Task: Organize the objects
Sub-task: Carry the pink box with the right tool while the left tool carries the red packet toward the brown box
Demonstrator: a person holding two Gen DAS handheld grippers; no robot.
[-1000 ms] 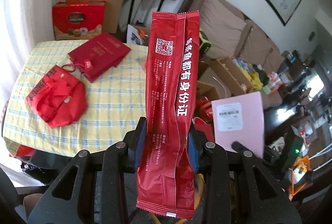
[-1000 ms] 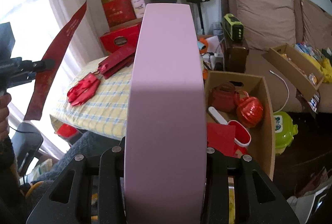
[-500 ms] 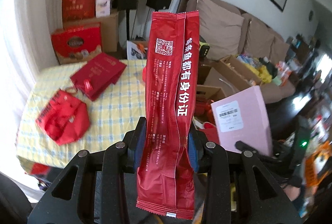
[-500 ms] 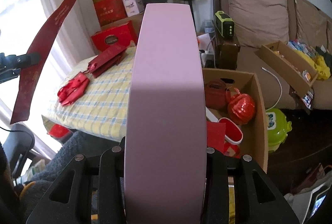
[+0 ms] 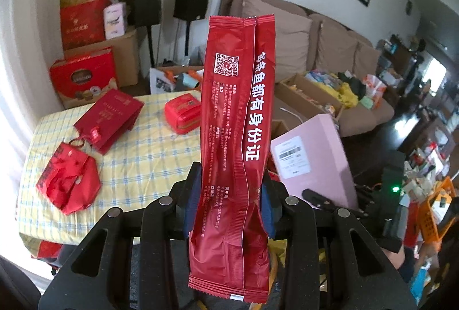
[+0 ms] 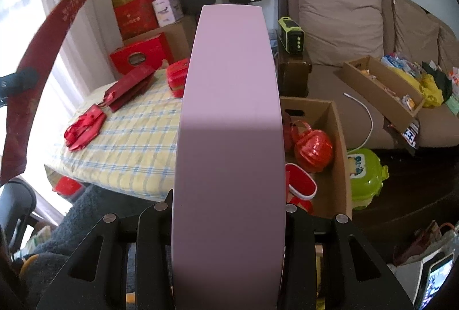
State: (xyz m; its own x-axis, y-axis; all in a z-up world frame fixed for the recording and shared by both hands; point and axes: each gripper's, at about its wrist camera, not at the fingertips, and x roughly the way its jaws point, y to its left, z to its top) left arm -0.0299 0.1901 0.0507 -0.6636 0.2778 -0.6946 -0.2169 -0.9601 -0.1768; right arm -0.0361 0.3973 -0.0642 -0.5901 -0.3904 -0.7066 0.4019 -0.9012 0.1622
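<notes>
a: left wrist view first — a cluttered living room, a sofa (image 5: 315, 34) at the back and a bed in a yellow checked sheet (image 5: 137, 161) carrying red gift bags. our left gripper (image 5: 232, 204) has its blue pads (image 5: 191, 204) pinching a long red foil packet (image 5: 235, 138) across its lower half.

b: the packet's long axis runs straight out along the fingers, away from the camera, with the serrated top seal far and the bottom seal hanging near us. it's a thin, slippery film, so we'd judge a steady pinch and no quick swings.

a: right wrist view — same room, with an open cardboard box (image 6: 338, 155) of red ornaments just beside the bed. our right gripper (image 6: 229, 224) is clamped on a pink box (image 6: 229, 123), fingers pressed to its broad sides, narrow edge facing us.

b: its long axis also points forward along the fingers, toward the far wall. we can't tell where either belongs — the cardboard box looks likeliest. we'd set down one at a time, the rigid pink box first, keeping it level.
</notes>
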